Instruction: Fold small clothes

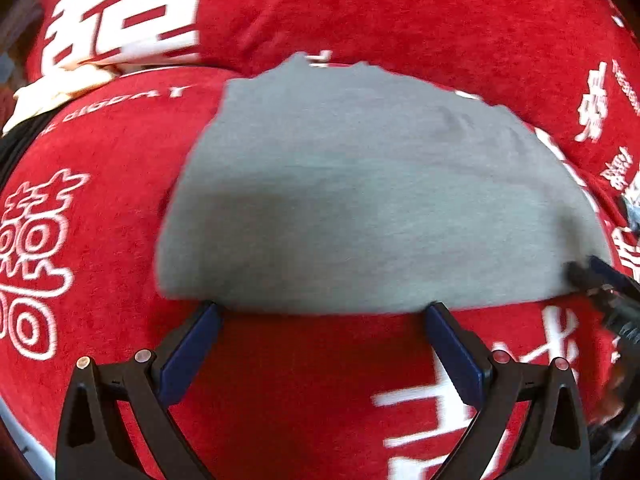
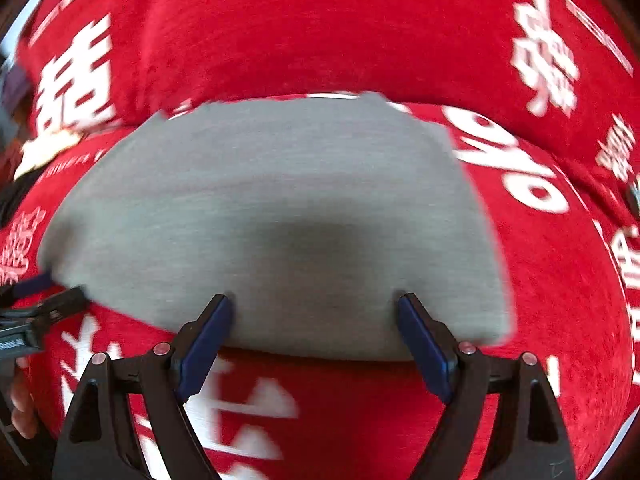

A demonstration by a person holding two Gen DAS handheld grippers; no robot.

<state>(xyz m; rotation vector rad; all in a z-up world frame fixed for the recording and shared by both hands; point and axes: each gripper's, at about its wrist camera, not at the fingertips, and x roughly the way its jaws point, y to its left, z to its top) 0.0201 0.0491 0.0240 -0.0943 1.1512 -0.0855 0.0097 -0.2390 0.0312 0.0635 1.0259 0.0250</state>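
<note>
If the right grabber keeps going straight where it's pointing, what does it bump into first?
Most likely the grey cloth. The right gripper stands open, tilted down at the cloth's near edge, which lies on the red cover. Depth is hard to judge here.

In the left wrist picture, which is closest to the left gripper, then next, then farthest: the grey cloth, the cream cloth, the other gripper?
From the left gripper:
1. Grey cloth, straight ahead, its near edge at the fingertips.
2. Right gripper, off at the right edge, by the cloth's corner.
3. Cream cloth, far off at the upper left.
</note>
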